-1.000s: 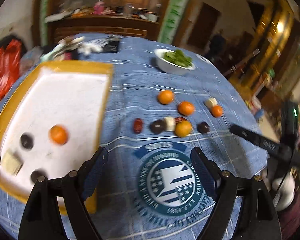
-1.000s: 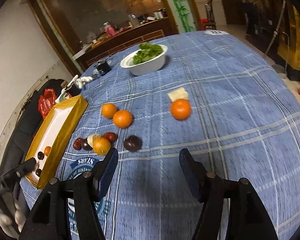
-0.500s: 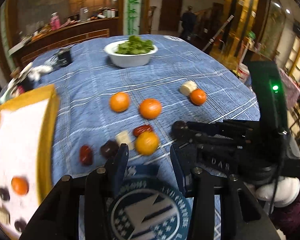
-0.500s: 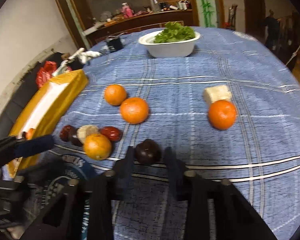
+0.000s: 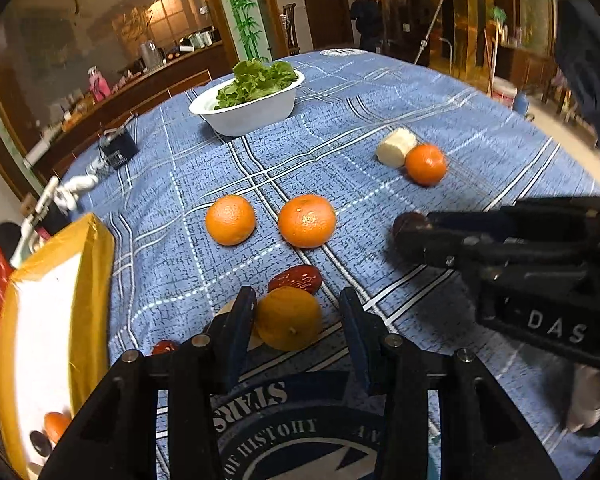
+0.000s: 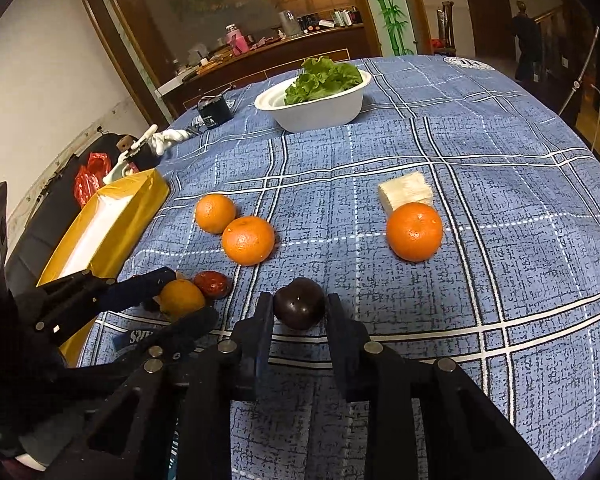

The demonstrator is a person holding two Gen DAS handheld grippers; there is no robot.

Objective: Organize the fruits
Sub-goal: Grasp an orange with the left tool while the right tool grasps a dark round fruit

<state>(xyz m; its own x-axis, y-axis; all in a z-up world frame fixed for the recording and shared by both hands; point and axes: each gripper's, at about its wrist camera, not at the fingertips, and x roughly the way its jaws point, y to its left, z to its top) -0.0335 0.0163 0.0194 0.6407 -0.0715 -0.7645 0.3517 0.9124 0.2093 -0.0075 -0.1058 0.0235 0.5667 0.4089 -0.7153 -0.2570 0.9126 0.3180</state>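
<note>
My right gripper (image 6: pixel 299 312) is narrowed around the dark round plum-like fruit (image 6: pixel 299 309), one finger on each flank and seemingly touching the skin, so I judge the fruit gripped, though it sits on the blue checked cloth of the desk (image 6: pixel 500 240). My left gripper (image 5: pixel 296 316) stands half open around the yellow-orange citrus fruit (image 5: pixel 288 318); its left finger is against the peel, the right one shows a gap, so nothing is held there yet. I take each from the near side because the fingers can slide flat along the cloth and straddle a round thing there.

The citrus is crowded: a red wrinkled date (image 5: pixel 296 279) lies just behind it, a pale piece pokes out at its left and another red date (image 5: pixel 165 347) lies near left, so closing may nudge them. The plum stands free of neighbours. Two orange tangerines (image 6: pixel 248 240) lie farther back, a third (image 6: pixel 415 231) to the right touches a pale cut block (image 6: pixel 405 195).

The yellow-rimmed white tray (image 5: pixel 96 264) lies left, already holding some fruit; its raised edge means I must lift before crossing, and my two grippers sit close together, so I'd go one at a time
</note>
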